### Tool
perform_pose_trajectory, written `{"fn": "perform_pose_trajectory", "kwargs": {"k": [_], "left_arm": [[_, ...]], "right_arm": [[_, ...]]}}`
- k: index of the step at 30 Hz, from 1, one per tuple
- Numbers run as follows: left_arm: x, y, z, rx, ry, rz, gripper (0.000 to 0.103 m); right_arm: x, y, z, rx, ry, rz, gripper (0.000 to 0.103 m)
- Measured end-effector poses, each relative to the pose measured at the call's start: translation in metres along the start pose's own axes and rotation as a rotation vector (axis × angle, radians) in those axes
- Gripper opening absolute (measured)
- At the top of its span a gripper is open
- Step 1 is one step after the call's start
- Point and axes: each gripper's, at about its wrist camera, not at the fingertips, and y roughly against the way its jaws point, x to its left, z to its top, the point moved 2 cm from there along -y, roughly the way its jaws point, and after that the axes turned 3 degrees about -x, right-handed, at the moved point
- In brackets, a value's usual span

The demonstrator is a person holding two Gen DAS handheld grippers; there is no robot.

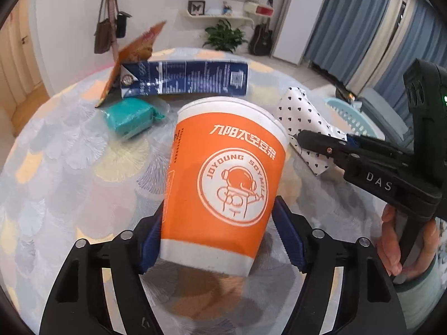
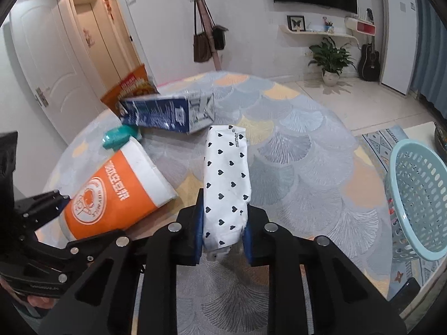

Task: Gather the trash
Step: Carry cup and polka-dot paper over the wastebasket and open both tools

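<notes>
Counter: round counter [image 2: 301, 128] under a fan-pattern cloth, trash grouped toward its far-left edge.
Left gripper [image 1: 218, 240]: closed onto the orange cup [image 1: 223, 184], blue pads pressing both sides near the base; cup tilted, rim pointing away, seems lifted off the cloth with a shadow under it.
Right gripper [image 2: 222, 231]: closed onto the heart-print pack [image 2: 226, 184], white with black hearts, clamped at its lower end and standing up out of the jaws.
Blue carton [image 1: 184, 78]: lying on its side near the far edge of the counter, beyond the cup.
Orange packet [image 1: 131, 55]: propped upright at the far-left edge, just behind the carton; contact unclear.
Teal packet [image 1: 130, 117]: flat on the cloth just in front of the carton, left of the cup.
Basket [image 2: 419, 198]: light blue, perforated, off the right edge of the counter, lower than the top.
Hand [image 1: 402, 248]: wrapped around the right gripper's handle, seen in left wrist view.
</notes>
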Motion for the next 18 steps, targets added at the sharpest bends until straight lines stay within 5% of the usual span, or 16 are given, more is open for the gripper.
{"fn": "perform_pose_trajectory", "kwargs": {"k": [7,18], "left_arm": [[-0.015,0.029,0.002,-0.117,0.024,-0.043,0.069],[-0.077,0.047,0.045,-0.219,-0.033,-0.12,0.069]], "right_arm": [[0.0,0.036,0.0,-0.172,0.004,0.055,0.019],[-0.045,0.094,0.014,-0.328,-0.081,-0.086,0.019]]}}
